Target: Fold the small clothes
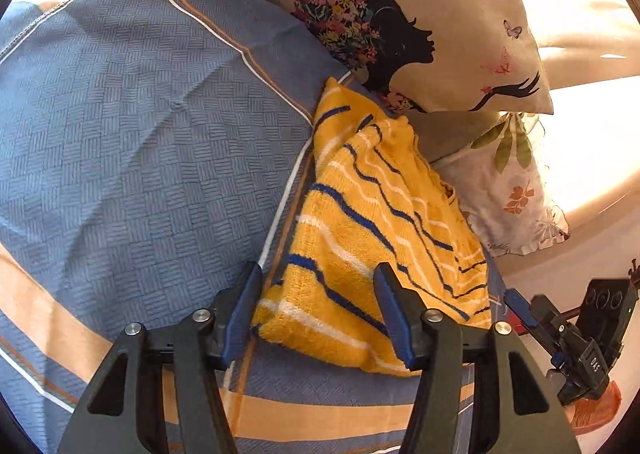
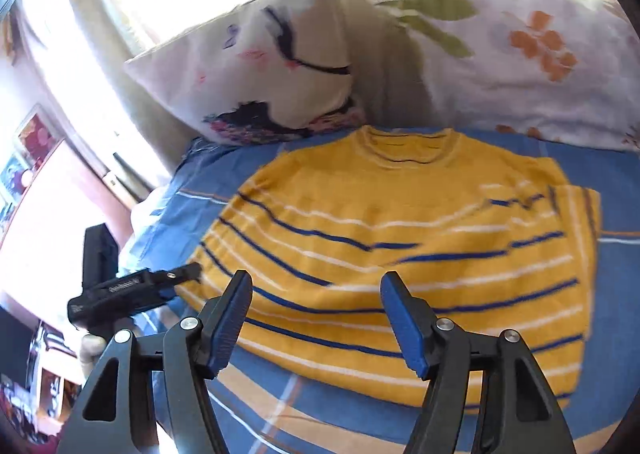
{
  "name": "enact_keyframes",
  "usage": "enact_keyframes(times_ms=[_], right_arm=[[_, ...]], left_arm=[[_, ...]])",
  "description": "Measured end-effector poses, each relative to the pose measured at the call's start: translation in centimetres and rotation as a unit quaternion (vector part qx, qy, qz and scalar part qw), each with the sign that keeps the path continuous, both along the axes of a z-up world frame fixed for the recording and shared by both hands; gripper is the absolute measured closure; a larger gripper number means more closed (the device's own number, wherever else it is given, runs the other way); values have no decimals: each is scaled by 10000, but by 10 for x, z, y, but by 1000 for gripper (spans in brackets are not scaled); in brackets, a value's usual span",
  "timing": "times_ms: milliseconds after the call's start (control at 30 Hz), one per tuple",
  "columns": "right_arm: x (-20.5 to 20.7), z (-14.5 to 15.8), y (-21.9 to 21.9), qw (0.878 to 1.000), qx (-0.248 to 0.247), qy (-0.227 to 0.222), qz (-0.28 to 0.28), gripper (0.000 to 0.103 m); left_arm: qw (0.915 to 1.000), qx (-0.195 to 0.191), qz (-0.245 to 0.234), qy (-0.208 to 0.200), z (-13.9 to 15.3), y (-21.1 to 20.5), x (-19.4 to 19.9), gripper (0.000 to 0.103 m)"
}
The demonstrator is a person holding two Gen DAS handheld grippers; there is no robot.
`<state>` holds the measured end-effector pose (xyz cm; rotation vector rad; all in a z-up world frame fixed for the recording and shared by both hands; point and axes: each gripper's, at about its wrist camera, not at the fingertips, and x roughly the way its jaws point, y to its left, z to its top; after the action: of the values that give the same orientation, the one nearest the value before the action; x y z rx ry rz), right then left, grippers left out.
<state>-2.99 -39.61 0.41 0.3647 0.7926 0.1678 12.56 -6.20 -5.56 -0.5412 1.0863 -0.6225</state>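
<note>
Lying flat on a blue checked bedspread (image 2: 224, 190), a small yellow sweater (image 2: 400, 262) with blue and white stripes waits to be folded, its neckline pointing away from the right gripper (image 2: 316, 318) toward two printed pillows: a silhouette pillow (image 2: 248, 66) ahead and to the left of that gripper, a leaf-print pillow (image 2: 520, 54) ahead and to the right. The right gripper hangs over the sweater's near hem with its blue-padded jaws spread wide and nothing between them. One sleeve on the far right side of that gripper's view appears already laid in over the body; how the other sleeve lies cannot be told. The left gripper (image 1: 316, 306) hovers at the garment's opposite side, its jaws equally wide apart and empty, straddling a corner of the knit just ahead of its fingertips without closing on it. Each tool shows at the edge of the other's view.

The work looks to be early in the fold, between grasps, with both tools lining up on the edges. The next move likely calls for lowering each gripper until one pad slides under the knit, pinching a single edge cleanly, then carrying it across without dragging the bedspread along.
</note>
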Motion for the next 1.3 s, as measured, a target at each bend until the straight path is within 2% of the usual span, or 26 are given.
enact_keyframes(times_ms=[33,100,133,300,400,500,567,600,633,667,700,733,767,900,967,1033,1167,1300], right_arm=[[16,1,17,9998,-49,34,206,27],[50,1,50,9979,-311,163,546,25],[67,-1,66,9963,-412,276,695,24],[152,-30,120,9847,-725,1187,1046,23],[183,-47,144,9767,-1050,1562,1032,19],[197,-61,173,9612,-1761,1816,1103,15],[199,-70,191,9419,-2419,1989,1215,16],[198,-73,198,9331,-2711,1990,1273,22],[195,-74,203,9270,-2935,1943,1294,34],[191,-72,203,9255,-3027,1881,1285,44],[188,-68,200,9244,-3113,1835,1219,68],[184,-64,195,9261,-3129,1758,1163,83],[180,-58,187,9327,-2981,1677,1149,87],[153,-26,139,9644,-2202,1196,849,90],[136,-9,105,9750,-1912,972,587,90],[118,4,66,9844,-1524,813,323,91],[73,16,-27,9931,-957,573,-356,91],[29,1,-112,9921,-394,593,-1036,91]], left_arm=[[10000,-73,-25,-34,-1,-2,-2,47],[9991,-392,-160,93,-6,-5,-5,77],[9983,-510,-212,182,-9,-7,-7,84],[9980,-622,-101,76,-11,-8,-17,84],[9978,-661,-66,22,-8,-8,-20,84],[9978,-662,-59,-61,-3,-11,-24,84],[9978,-653,-72,-83,-1,-14,-26,84],[9979,-644,-84,-85,-1,-15,-27,84],[9979,-628,-89,-88,0,-16,-29,84],[9981,-611,-83,-96,1,-16,-30,84],[9980,-612,-78,-107,4,-16,-32,84],[9980,-618,-90,-126,7,-15,-35,83],[9978,-630,-138,-160,11,-15,-39,82],[9951,-790,-303,-504,35,-5,-64,78],[9946,-744,-255,-675,46,2,-78,62],[9948,-647,-150,-774,50,6,-87,56],[9968,-449,-196,-628,41,0,-94,56],[9978,-492,-417,-167,19,-27,-96,56]])
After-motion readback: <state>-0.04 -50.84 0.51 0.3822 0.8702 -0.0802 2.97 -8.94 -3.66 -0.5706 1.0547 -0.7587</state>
